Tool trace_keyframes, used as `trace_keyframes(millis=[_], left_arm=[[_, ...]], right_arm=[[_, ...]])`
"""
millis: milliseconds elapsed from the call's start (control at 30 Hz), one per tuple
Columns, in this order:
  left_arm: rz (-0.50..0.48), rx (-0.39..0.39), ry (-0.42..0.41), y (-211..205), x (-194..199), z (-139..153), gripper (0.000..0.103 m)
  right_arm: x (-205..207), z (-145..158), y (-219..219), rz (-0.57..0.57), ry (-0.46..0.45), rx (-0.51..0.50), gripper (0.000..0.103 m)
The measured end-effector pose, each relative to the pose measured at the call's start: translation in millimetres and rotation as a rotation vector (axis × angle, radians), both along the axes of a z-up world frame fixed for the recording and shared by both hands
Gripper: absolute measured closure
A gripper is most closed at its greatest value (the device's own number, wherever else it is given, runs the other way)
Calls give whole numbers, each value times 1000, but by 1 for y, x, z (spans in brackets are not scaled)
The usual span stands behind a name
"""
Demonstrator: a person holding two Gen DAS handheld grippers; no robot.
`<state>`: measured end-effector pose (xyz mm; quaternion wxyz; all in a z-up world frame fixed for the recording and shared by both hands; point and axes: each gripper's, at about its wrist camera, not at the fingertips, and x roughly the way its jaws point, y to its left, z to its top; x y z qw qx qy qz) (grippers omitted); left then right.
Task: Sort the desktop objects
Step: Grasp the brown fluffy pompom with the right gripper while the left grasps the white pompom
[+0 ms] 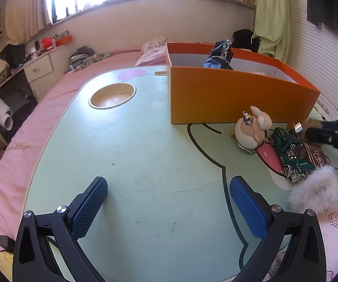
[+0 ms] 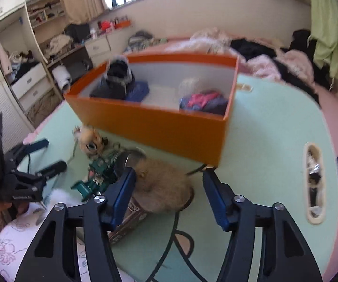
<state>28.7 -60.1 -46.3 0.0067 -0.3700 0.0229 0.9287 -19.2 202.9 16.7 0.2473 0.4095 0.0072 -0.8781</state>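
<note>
Clutter bunched at the near edge of the mint-green counter (image 1: 133,155), just in front of the orange box (image 2: 159,127): a cream rabbit-eared figurine (image 1: 253,129), a green toy car (image 1: 288,152), a playing-card box (image 1: 314,156), a white fur pom-pom (image 1: 314,192) and a tan fur pom-pom (image 2: 164,183). The box already holds a dark lace-trimmed bundle (image 2: 118,80) and some pink and blue cloth (image 2: 204,102), so it reads as the sorting bin; the pile sits close to it, a short carry.

Right hand-held gripper (image 2: 169,188): fingers partly open around the tan pom-pom. The left pad (image 2: 122,195) lies against the fur; the right pad (image 2: 215,197) stands clear of it, so no grip yet. Picture is motion-blurred, so contact is hard to judge. Likely the pom-pom is the next piece for the box, and soft fur will need a deep squeeze.

Left hand-held gripper (image 1: 169,206): fingers wide apart, nothing between them, over bare counter well apart from the pile, probably out of the other's way.
</note>
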Motion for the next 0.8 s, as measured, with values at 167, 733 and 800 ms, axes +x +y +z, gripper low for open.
trace_keyframes(millis=[167, 733, 800], left_arm=[[-27, -11, 17, 7, 4, 6, 0], [-488, 87, -135, 85, 19, 22, 65], [-484, 105, -153, 82, 18, 19, 74]], right_arm=[[10, -3, -12, 31, 32, 49, 61], [27, 5, 26, -71, 84, -57, 61], [28, 5, 25, -72, 83, -58, 61]])
